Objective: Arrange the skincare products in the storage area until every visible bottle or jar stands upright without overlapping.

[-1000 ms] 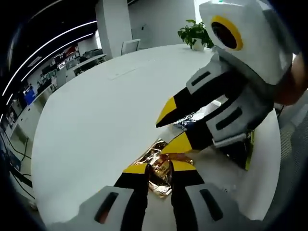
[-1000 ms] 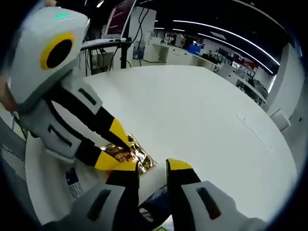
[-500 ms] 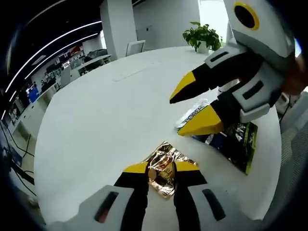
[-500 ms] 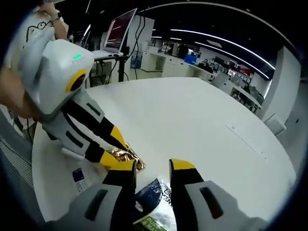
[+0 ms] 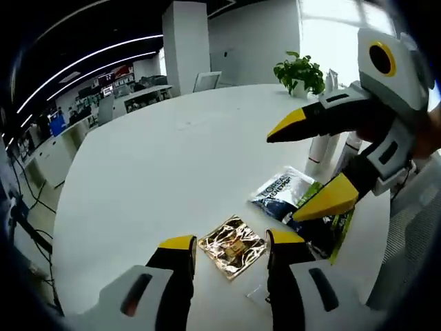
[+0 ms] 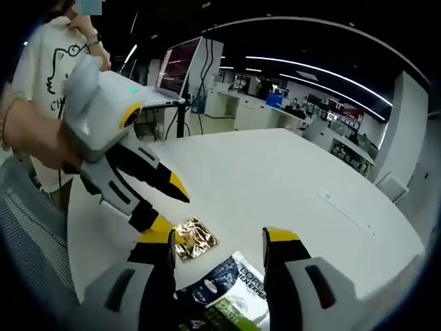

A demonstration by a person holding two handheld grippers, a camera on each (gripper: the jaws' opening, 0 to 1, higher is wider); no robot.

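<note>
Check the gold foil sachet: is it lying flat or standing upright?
Lying flat: the gold foil sachet rests face-up on the white table, between the open left gripper jaws.

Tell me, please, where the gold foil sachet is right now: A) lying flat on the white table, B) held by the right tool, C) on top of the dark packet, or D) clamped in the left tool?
A: the gold foil sachet lies flat on the white table, between the open left tool tips, untouched.

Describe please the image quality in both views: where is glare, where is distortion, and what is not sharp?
Left gripper view: the window behind the potted plant is blown out white, the gold foil sachet glints, and the fisheye bends the white table rim. Right gripper view: ceiling light strips curve, the dark blue sachet print is readable, and the left gripper looks slightly soft.
</note>
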